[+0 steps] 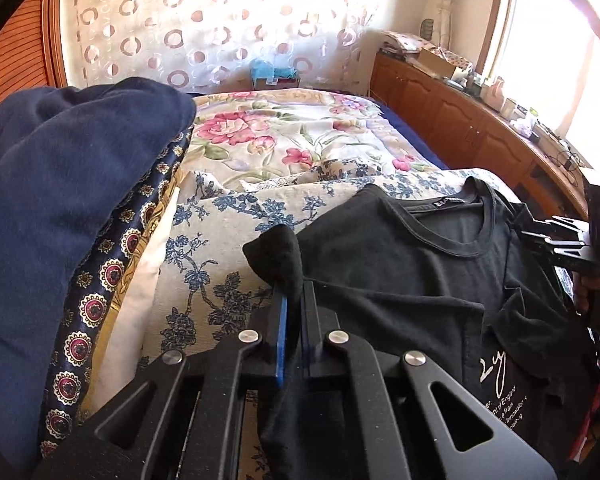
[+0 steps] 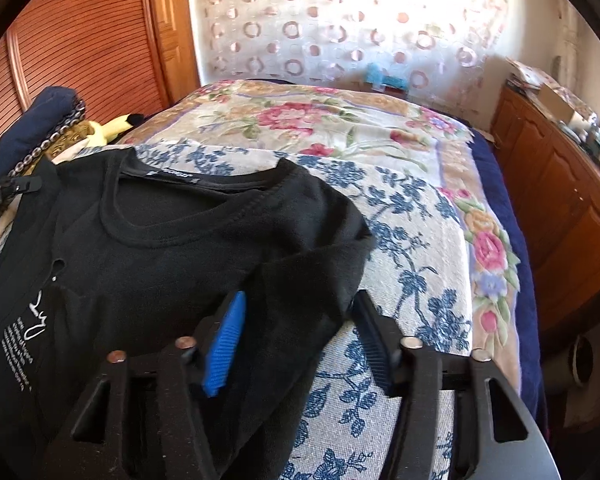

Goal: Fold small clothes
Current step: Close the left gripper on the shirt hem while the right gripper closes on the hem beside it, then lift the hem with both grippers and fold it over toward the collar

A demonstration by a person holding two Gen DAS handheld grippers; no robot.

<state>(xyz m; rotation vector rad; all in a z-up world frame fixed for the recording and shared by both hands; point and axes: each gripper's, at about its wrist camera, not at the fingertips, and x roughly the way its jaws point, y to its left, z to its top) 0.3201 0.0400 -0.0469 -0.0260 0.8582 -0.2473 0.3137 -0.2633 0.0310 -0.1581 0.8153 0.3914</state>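
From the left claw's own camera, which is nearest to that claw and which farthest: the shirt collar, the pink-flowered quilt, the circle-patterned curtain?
1. Shirt collar, just ahead, right.
2. Pink-flowered quilt, mid-bed.
3. Circle-patterned curtain, back wall.

A T-shirt [image 1: 420, 272] lies on the bed [image 1: 300, 136], clothes pile [image 1: 60, 200] to its left.

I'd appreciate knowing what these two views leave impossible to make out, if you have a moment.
- Black T-shirt hem: cut off by the bottom edge, both views.
- White print: too small and creased to read.
- Right gripper: whether its pads press the sleeve between them, right wrist view.
- Window: glare.
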